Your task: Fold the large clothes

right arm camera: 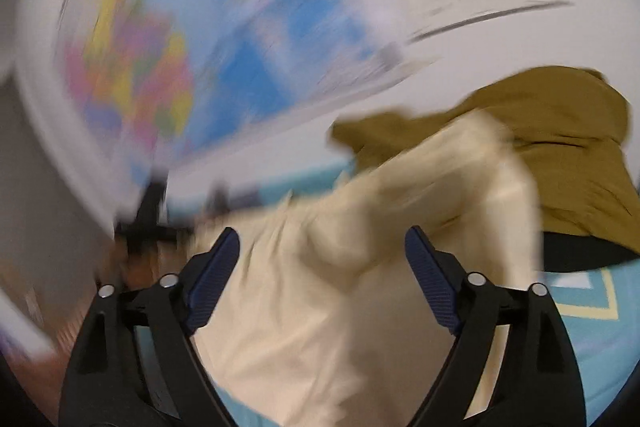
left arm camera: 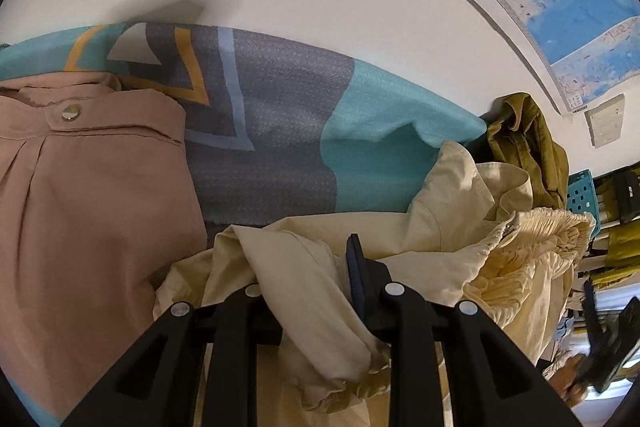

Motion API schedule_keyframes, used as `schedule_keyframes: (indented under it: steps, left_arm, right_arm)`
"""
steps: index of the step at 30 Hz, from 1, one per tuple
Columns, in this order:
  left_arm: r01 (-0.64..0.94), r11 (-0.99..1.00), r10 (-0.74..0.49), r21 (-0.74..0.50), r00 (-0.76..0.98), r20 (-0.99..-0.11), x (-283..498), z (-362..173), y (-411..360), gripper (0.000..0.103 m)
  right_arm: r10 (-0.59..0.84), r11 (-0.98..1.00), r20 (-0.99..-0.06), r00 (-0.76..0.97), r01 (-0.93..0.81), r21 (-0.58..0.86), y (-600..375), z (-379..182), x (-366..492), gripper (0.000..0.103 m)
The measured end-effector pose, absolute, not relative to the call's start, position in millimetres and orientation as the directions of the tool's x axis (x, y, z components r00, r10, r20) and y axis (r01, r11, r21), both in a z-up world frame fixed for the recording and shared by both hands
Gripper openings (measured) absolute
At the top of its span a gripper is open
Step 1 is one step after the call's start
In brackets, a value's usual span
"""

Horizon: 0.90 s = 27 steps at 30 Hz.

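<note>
Left gripper (left arm camera: 320, 287) pinches crumpled cream cotton garment (left arm camera: 432, 247) lying on teal/grey patterned bedsheet (left arm camera: 280, 147) btwn pink buttoned shirt (left arm camera: 88, 195) & olive jacket (left arm camera: 528, 143); right gripper (right arm camera: 322, 267) spread wide over it.

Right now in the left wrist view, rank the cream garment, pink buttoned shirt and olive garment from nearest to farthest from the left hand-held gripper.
1. Cream garment, clamped in the left hand-held gripper.
2. Pink buttoned shirt, left.
3. Olive garment, far right.

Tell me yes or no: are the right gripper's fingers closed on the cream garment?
No: in the right wrist view the right gripper stands wide open, with the cream garment lying loose between its fingers.
</note>
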<state>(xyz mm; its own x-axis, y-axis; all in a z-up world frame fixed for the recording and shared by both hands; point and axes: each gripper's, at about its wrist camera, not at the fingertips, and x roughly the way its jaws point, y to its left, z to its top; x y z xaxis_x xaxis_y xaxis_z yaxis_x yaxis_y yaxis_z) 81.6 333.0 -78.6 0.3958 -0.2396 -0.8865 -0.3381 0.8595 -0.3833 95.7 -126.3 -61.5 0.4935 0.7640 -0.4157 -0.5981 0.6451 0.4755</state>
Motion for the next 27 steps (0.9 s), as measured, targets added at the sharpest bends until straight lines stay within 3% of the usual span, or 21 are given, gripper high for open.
schedule_keyframes:
  steps: [4,6,7,9,10,11,16,21,22,23,25,27]
  left_arm:
    - [-0.321,0.858,-0.254,-0.401,0.414,-0.874,78,-75,332,0.027]
    - [-0.307,0.852,-0.271,-0.424,0.433,-0.860,75,-71,331,0.036]
    - [-0.304,0.844,-0.286,-0.443,0.443,-0.849,72,-68,332,0.039]
    - [-0.288,0.829,-0.309,-0.480,0.479,-0.821,66,-60,333,0.048]
    - [-0.270,0.826,-0.320,-0.494,0.496,-0.807,61,-54,332,0.050]
    - [-0.245,0.825,-0.334,-0.509,0.515,-0.790,56,-47,331,0.053]
    - [-0.113,0.857,-0.347,-0.504,0.595,-0.725,27,-15,313,0.062]
    - [0.011,0.938,-0.263,-0.346,0.671,-0.693,-5,4,281,0.071]
    - [0.038,0.946,-0.265,-0.322,0.666,-0.697,-10,2,272,0.071]
    - [0.057,0.956,-0.253,-0.287,0.654,-0.713,-12,-3,261,0.071]
    - [0.098,0.974,-0.220,-0.205,0.629,-0.746,-15,-14,241,0.072]
    - [0.132,0.984,-0.172,-0.115,0.603,-0.779,-12,-30,219,0.072]
  right_arm:
    - [0.716,0.673,-0.533,0.450,-0.646,0.359,-65,-86,95,0.086]
    - [0.646,0.723,-0.588,0.487,-0.638,0.265,-40,-99,100,0.084]
    - [0.631,0.729,-0.599,0.493,-0.641,0.240,-35,-104,103,0.075]
    - [0.603,0.744,-0.614,0.510,-0.636,0.202,-27,-111,110,0.046]
    - [0.603,0.744,-0.619,0.503,-0.635,0.209,-27,-114,113,0.019]
    - [0.600,0.748,-0.628,0.497,-0.627,0.218,-28,-116,118,0.001]
    - [0.608,0.756,-0.601,0.520,-0.611,0.236,-41,-113,125,0.000]
    - [0.612,0.766,-0.577,0.541,-0.587,0.263,-52,-107,127,0.001]
    - [0.616,0.764,-0.578,0.535,-0.585,0.273,-55,-108,127,0.014]
    - [0.618,0.763,-0.575,0.537,-0.586,0.273,-58,-106,124,0.035]
    - [0.609,0.769,-0.554,0.568,-0.595,0.235,-62,-102,113,0.051]
    - [0.569,0.790,-0.551,0.611,-0.593,0.157,-59,-100,103,0.059]
